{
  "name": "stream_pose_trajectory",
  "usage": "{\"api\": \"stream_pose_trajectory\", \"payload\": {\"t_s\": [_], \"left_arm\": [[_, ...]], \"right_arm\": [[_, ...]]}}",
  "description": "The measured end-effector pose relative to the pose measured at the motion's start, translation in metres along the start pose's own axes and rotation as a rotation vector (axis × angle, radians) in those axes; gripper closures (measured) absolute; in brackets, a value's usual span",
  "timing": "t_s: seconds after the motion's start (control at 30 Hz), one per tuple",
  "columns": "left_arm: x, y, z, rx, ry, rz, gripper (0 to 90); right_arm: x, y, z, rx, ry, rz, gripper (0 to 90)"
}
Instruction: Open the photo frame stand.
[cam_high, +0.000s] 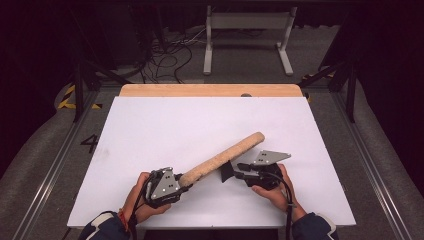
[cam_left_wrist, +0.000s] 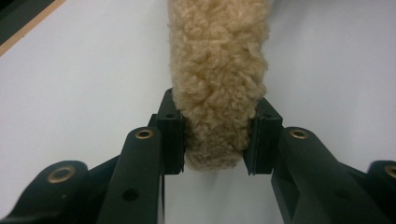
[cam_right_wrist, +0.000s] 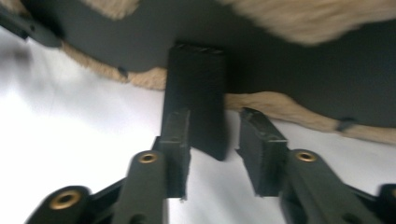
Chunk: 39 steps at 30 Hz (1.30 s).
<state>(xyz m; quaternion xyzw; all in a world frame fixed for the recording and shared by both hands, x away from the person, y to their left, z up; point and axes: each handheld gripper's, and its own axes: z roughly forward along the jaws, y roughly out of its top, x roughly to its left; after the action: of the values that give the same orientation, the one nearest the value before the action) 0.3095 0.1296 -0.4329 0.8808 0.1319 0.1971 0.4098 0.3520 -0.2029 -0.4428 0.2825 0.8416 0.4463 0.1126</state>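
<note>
A long tan fleece roll (cam_high: 225, 156) lies slanted across the white table top (cam_high: 150, 125), its far end pointing up and right. My left gripper (cam_high: 185, 182) is shut on its near end; in the left gripper view both pads squeeze the fleece (cam_left_wrist: 217, 70) between them, with the left gripper (cam_left_wrist: 215, 135) low over the table. A black flap (cam_high: 226, 172) hangs from the roll's middle. My right gripper (cam_high: 232, 173) comes in from the right at that flap. In the right gripper view the black flap (cam_right_wrist: 198, 98) stands between the jaws of the right gripper (cam_right_wrist: 215, 135), beside the left pad, with a gap to the right pad.
A wooden strip (cam_high: 210, 90) runs along the table's far edge. Beyond it stand a white metal frame (cam_high: 247, 22) and loose cables (cam_high: 165, 55) on the floor. Dark rails flank the table on both sides.
</note>
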Motion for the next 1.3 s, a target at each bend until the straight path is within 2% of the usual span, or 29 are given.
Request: {"api": "stream_pose_trajectory", "payload": {"t_s": [0.17, 0.27, 0.37, 0.47, 0.5, 0.53, 0.57, 0.63, 0.7, 0.77, 0.8, 0.93, 0.97, 1.07, 1.2, 1.3], "left_arm": [[0.0, 0.0, 0.0, -0.005, 0.0, -0.003, 65.3], [-0.001, 0.0, 0.001, -0.007, 0.009, -0.008, 65.4], [-0.002, 0.0, 0.001, -0.008, 0.013, -0.016, 65.4], [-0.002, 0.0, 0.002, -0.01, 0.016, -0.024, 65.3], [-0.002, 0.0, 0.002, -0.011, 0.015, -0.025, 65.3], [-0.002, 0.0, 0.002, -0.011, 0.015, -0.025, 65.2], [-0.002, -0.001, 0.002, -0.013, 0.014, -0.028, 65.2], [-0.002, -0.001, 0.002, -0.016, 0.013, -0.036, 65.1], [-0.002, -0.001, 0.002, -0.015, 0.016, -0.033, 65.1], [-0.003, 0.0, 0.002, -0.013, 0.025, -0.032, 65.2], [-0.004, 0.0, 0.002, -0.01, 0.036, -0.034, 65.4], [-0.009, 0.002, 0.003, 0.008, 0.096, -0.03, 66.6], [-0.009, 0.002, 0.003, 0.008, 0.096, -0.03, 66.9], [-0.011, 0.003, 0.004, 0.013, 0.131, -0.04, 67.2], [-0.013, 0.004, 0.005, 0.02, 0.137, -0.034, 67.2], [-0.012, 0.004, 0.005, 0.011, 0.113, -0.036, 66.9]], "right_arm": [[0.003, 0.002, 0.013, 0.02, 0.042, -0.001, 50.0], [0.003, 0.002, 0.017, 0.029, 0.047, 0.001, 48.7], [0.003, 0.001, 0.022, 0.042, 0.046, 0.026, 45.5], [0.015, 0.0, 0.03, 0.058, -0.011, 0.038, 38.7], [0.017, -0.001, 0.031, 0.057, -0.035, 0.047, 40.0], [0.017, -0.001, 0.031, 0.057, -0.035, 0.047, 40.0], [0.023, 0.0, 0.033, 0.053, -0.089, 0.068, 40.0], [0.03, 0.001, 0.036, 0.049, -0.156, 0.093, 39.6], [0.036, 0.003, 0.04, 0.044, -0.2, 0.107, 39.8], [0.04, 0.004, 0.043, 0.046, -0.257, 0.105, 44.1], [0.041, 0.004, 0.043, 0.046, -0.265, 0.107, 44.4], [0.042, 0.005, 0.043, 0.049, -0.271, 0.121, 44.8], [0.042, 0.005, 0.043, 0.049, -0.271, 0.121, 44.8], [0.042, 0.005, 0.04, 0.054, -0.265, 0.124, 45.0], [0.041, 0.004, 0.036, 0.063, -0.25, 0.126, 45.1], [0.04, 0.001, 0.034, 0.06, -0.241, 0.119, 44.0]]}}
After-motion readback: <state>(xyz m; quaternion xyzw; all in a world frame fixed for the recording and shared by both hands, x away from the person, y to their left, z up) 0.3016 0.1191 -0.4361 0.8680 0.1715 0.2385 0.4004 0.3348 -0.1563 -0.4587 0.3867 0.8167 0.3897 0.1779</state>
